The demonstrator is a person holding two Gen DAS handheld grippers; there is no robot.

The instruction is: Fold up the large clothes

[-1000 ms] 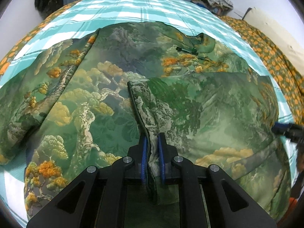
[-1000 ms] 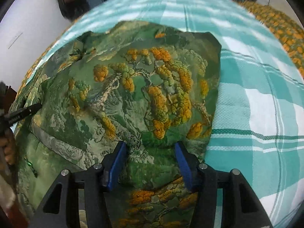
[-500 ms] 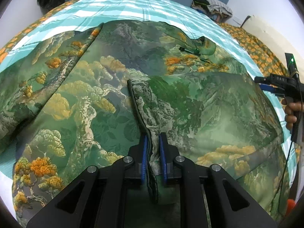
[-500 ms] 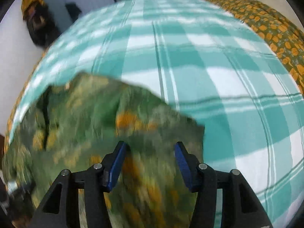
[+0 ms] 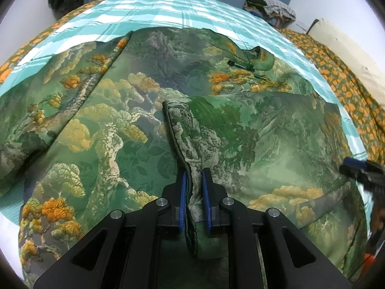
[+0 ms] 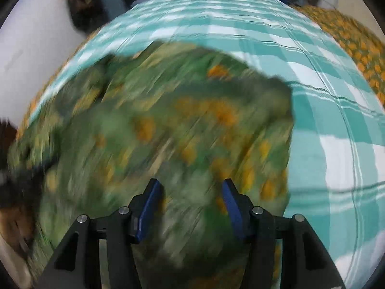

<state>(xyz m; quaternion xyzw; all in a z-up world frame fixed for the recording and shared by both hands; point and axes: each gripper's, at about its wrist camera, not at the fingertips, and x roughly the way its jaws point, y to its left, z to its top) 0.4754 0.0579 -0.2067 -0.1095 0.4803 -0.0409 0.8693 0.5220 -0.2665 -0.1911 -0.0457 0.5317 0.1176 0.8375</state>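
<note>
Two grippers: left gripper easing open around the green brocade garment hem, right gripper spread empty—flatten fold before letting go.

My left gripper sits over the garment, a folded edge between its jaws. The garment lies on the bedsheet. My right gripper hovers above the garment's right part.
</note>
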